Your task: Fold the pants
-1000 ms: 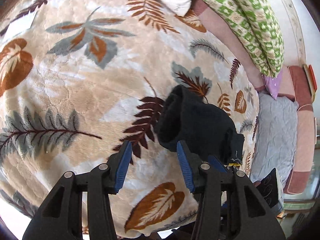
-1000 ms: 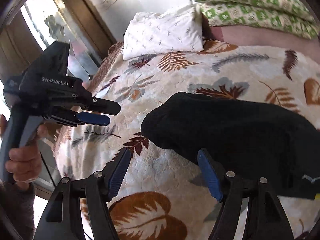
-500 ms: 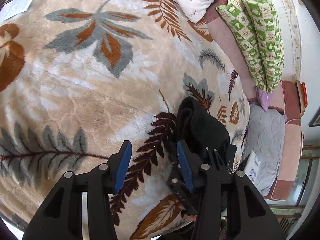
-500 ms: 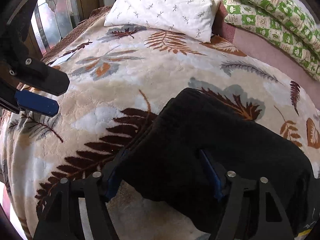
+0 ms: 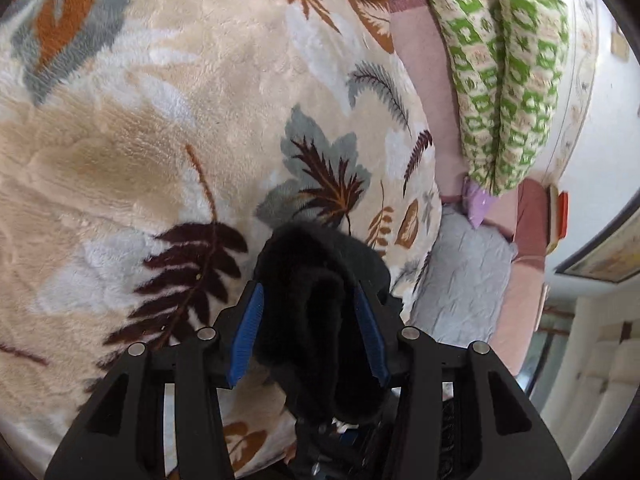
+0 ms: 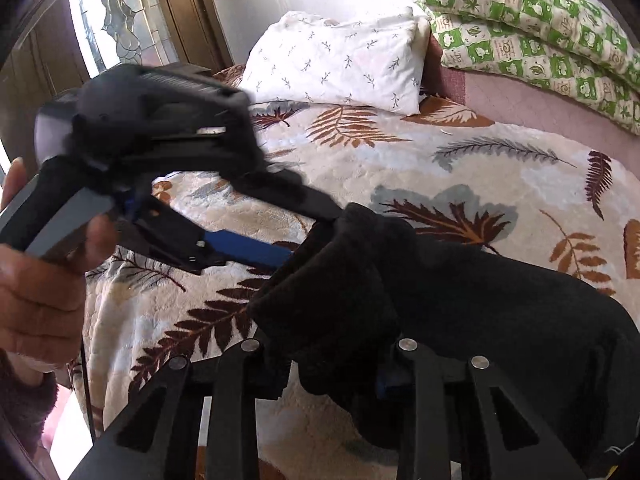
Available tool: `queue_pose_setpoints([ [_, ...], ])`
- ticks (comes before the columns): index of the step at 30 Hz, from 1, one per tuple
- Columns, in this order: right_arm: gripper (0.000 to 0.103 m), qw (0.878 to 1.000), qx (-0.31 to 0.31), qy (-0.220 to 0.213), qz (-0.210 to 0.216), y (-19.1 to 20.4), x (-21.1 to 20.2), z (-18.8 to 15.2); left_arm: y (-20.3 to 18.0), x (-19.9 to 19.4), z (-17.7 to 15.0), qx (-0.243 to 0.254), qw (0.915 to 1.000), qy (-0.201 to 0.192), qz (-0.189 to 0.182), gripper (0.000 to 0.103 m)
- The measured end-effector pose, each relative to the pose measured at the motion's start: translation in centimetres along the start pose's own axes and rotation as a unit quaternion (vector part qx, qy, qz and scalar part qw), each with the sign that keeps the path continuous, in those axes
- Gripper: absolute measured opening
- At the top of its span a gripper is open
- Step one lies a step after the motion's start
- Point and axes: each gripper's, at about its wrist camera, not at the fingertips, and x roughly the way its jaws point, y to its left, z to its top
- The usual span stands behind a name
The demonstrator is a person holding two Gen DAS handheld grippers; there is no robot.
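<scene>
The black pants (image 5: pixel 320 304) lie folded in a thick bundle on the leaf-patterned blanket (image 5: pixel 140 140). In the left wrist view my left gripper (image 5: pixel 308 340) has its blue pads on both sides of the bundle's end. In the right wrist view the pants (image 6: pixel 460 312) fill the lower right, and my right gripper (image 6: pixel 328 364) has the folded edge between its fingers, pads mostly hidden by cloth. The left gripper (image 6: pixel 304 236) reaches in from the left and touches the same end, held by a hand (image 6: pixel 36 280).
A white pillow (image 6: pixel 336 64) and a green patterned pillow (image 6: pixel 540 32) lie at the head of the bed. A grey cushion (image 5: pixel 464 280) sits beyond the blanket's edge. A door with glass (image 6: pixel 120 28) stands at the back left.
Both grippers have moved in onto the pants. The left gripper swung from beside the bundle to straddle its end. The bundle's end now lies between the right gripper's fingers.
</scene>
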Motion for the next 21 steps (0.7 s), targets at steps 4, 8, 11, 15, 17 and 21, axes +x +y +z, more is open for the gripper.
queue_pose_setpoints([
  [4, 0.030, 1.000, 0.005, 0.000, 0.008, -0.1, 0.1, -0.1, 1.1, 1.4, 0.6, -0.026, 0.9995, 0.011, -0.012, 0.061],
  [8, 0.030, 1.000, 0.005, -0.001, 0.013, -0.2, -0.1, -0.1, 1.9, 0.1, 0.1, -0.015, 0.9996, -0.017, -0.017, 0.061],
  [11, 0.030, 1.000, 0.000, -0.005, 0.016, -0.1, -0.5, -0.1, 2.3, -0.3, 0.3, -0.021, 0.9992, -0.028, -0.019, 0.062],
  [15, 0.030, 1.000, 0.004, -0.006, 0.021, -0.1, -0.4, -0.2, 1.0, 2.0, 0.2, -0.009, 0.9996, -0.004, -0.027, 0.063],
  [17, 0.030, 1.000, 0.003, -0.006, 0.021, 0.0, -0.5, -0.3, 0.8, 3.2, 0.2, -0.015, 0.9989, 0.014, -0.043, 0.063],
  [21, 0.030, 1.000, 0.008, -0.005, 0.025, -0.2, -0.8, -0.4, -0.1, 3.9, -0.6, 0.003, 0.9991, 0.014, -0.040, 0.032],
])
